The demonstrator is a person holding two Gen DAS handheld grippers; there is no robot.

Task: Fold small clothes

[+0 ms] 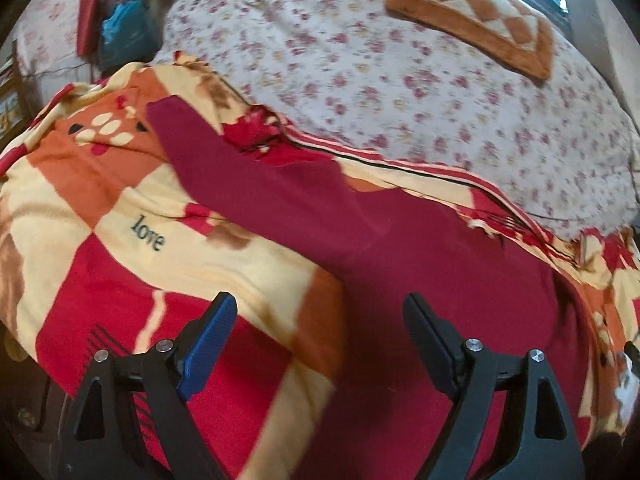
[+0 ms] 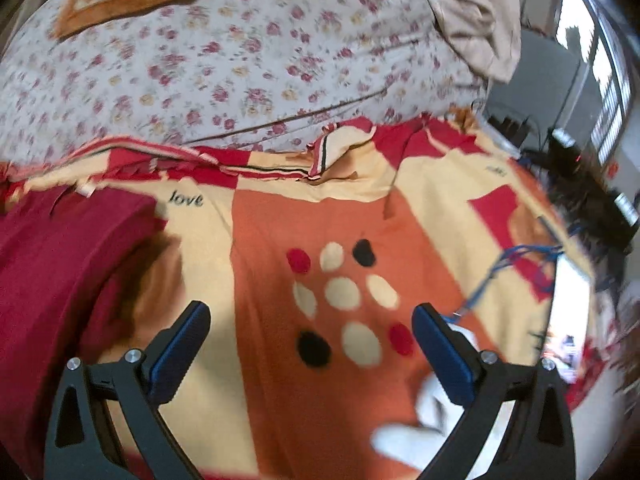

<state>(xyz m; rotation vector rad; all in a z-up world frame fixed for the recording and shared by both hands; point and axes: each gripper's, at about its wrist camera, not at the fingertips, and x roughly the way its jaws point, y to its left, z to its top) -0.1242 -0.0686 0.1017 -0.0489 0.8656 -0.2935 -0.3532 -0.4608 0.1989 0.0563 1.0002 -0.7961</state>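
Note:
A dark red garment (image 1: 400,256) lies spread on a red, orange and cream blanket (image 1: 120,208), one long sleeve reaching up to the left. My left gripper (image 1: 320,316) is open and empty, hovering over the garment's left edge. In the right wrist view the garment (image 2: 52,264) lies at the left. My right gripper (image 2: 312,328) is open and empty over the blanket's (image 2: 280,216) dotted orange patch, to the right of the garment.
A floral bedsheet (image 1: 400,80) covers the bed behind the blanket, with an orange and cream checked mat (image 1: 472,12) on it. White cloth (image 2: 424,420) lies under my right gripper. A beige cloth (image 2: 472,12) and dark clutter (image 2: 580,184) sit at the right.

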